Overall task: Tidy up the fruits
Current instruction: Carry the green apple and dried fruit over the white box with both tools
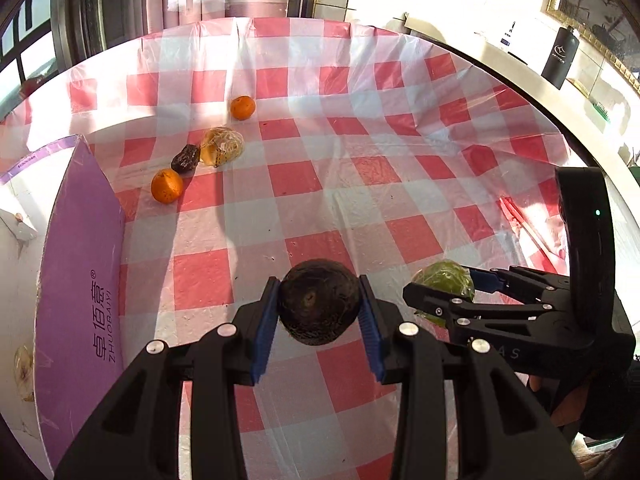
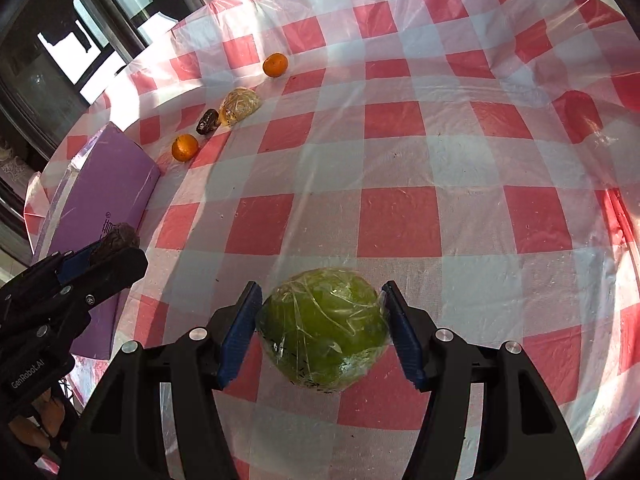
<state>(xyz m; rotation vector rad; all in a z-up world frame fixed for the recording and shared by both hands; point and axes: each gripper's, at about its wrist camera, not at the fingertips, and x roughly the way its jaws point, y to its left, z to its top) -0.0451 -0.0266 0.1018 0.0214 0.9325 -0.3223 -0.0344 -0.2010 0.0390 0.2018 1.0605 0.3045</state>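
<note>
My left gripper [image 1: 320,300] is shut on a dark brown round fruit [image 1: 319,302] and holds it over the checked cloth. My right gripper [image 2: 322,312] is shut on a green fruit wrapped in plastic film [image 2: 323,326]; it also shows in the left wrist view [image 1: 446,280]. The left gripper with the dark fruit [image 2: 118,240] shows at the left of the right wrist view. Farther off lie two oranges [image 1: 167,186] [image 1: 242,107], a small dark fruit [image 1: 185,158] and a wrapped yellowish fruit [image 1: 222,146].
A purple box [image 1: 82,280] stands at the table's left edge, also in the right wrist view [image 2: 104,200]. The red-and-white checked cloth [image 1: 360,168] covers the table. A black bottle [image 1: 560,58] stands on a ledge beyond the far right edge.
</note>
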